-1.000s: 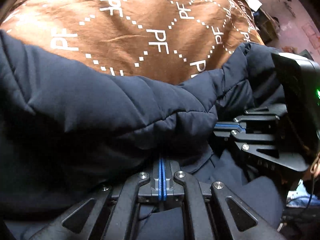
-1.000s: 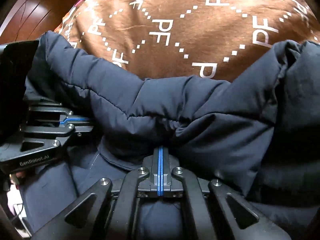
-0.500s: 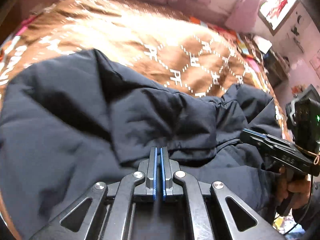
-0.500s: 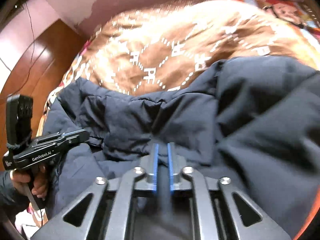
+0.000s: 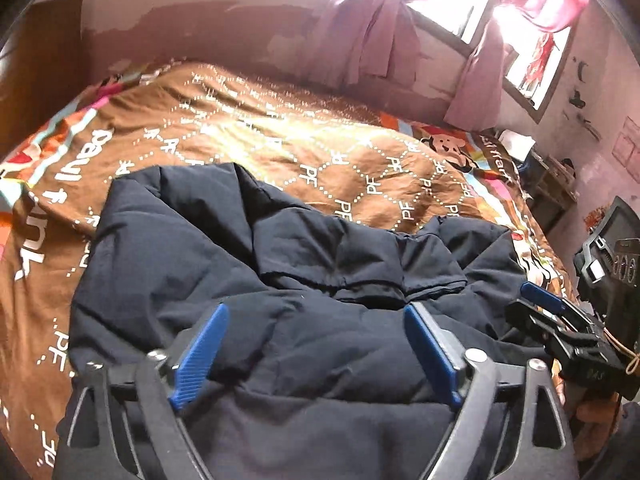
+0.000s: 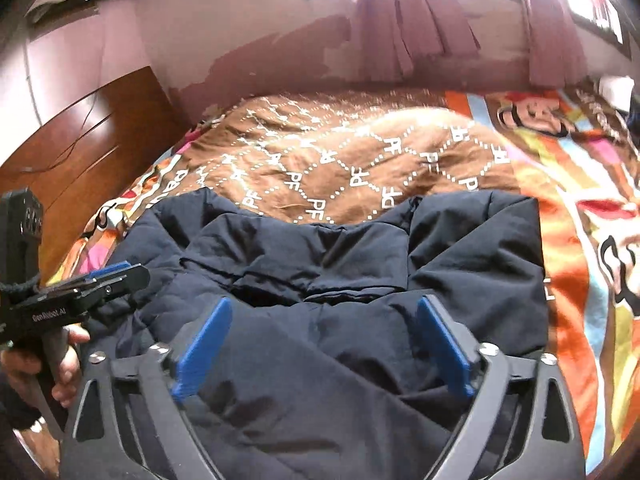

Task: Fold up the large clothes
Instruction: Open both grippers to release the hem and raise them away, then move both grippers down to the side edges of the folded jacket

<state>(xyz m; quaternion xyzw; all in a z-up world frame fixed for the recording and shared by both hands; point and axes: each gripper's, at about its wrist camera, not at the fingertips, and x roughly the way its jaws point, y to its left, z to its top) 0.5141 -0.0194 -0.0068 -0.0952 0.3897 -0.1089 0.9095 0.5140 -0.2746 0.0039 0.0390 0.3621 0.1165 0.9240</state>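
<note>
A dark navy padded jacket (image 5: 248,264) lies folded in a bundle on the brown patterned bedspread (image 5: 280,140); it also shows in the right wrist view (image 6: 360,264). My left gripper (image 5: 316,324) is open and empty, raised over the jacket's near part. My right gripper (image 6: 324,320) is open and empty, also raised over the jacket's near part. In the left wrist view the right gripper (image 5: 540,300) shows at the jacket's right edge. In the right wrist view the left gripper (image 6: 116,274) shows at the jacket's left edge.
The bed fills the room toward the back wall with a window and pink curtains (image 5: 380,40). A wooden headboard or cabinet (image 6: 80,140) stands at the left. A small cluttered side table (image 5: 548,172) stands at the right of the bed.
Both grippers were shut on the jacket's folded edge a second ago. They have let go, opened wide and pulled back and up. The jacket now rests folded on the bed.
</note>
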